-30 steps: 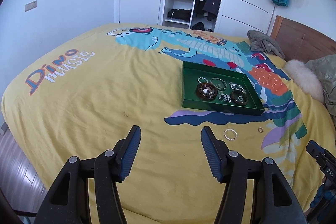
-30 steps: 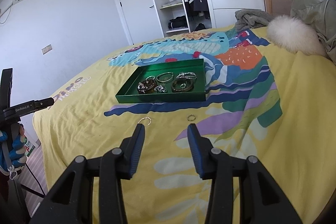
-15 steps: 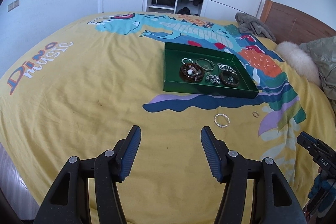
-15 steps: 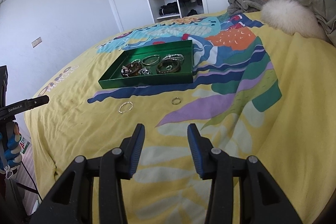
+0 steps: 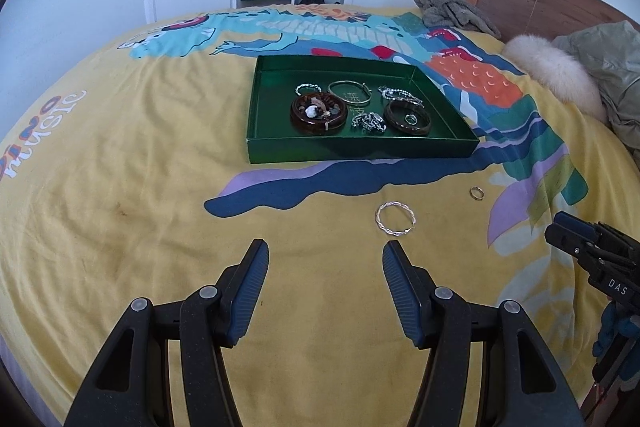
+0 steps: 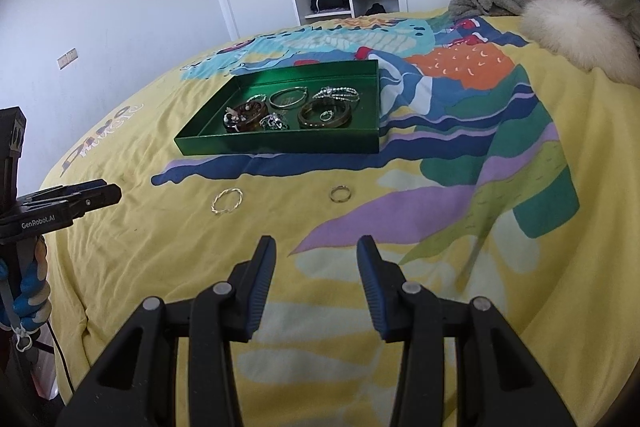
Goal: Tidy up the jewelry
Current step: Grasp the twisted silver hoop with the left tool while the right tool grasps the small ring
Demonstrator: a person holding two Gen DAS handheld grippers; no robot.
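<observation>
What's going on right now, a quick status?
Both grippers, left and right, open, empty. Twisted bracelet and small ring lie loose outside the green tray. Nothing in the way.

Soft, even daylight, faint shadows, sharp focus centrally, strong fisheye bending and dark vignetted corners.

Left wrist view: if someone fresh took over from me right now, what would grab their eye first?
The green tray in the middle of the yellow dinosaur bedspread, already holding bangles, chains and a brown dish of small pieces. Then the two loose pieces on the spread in front of it: a twisted silver bangle and, to its right, a small gold ring. The left gripper and right gripper are both open and empty.
</observation>
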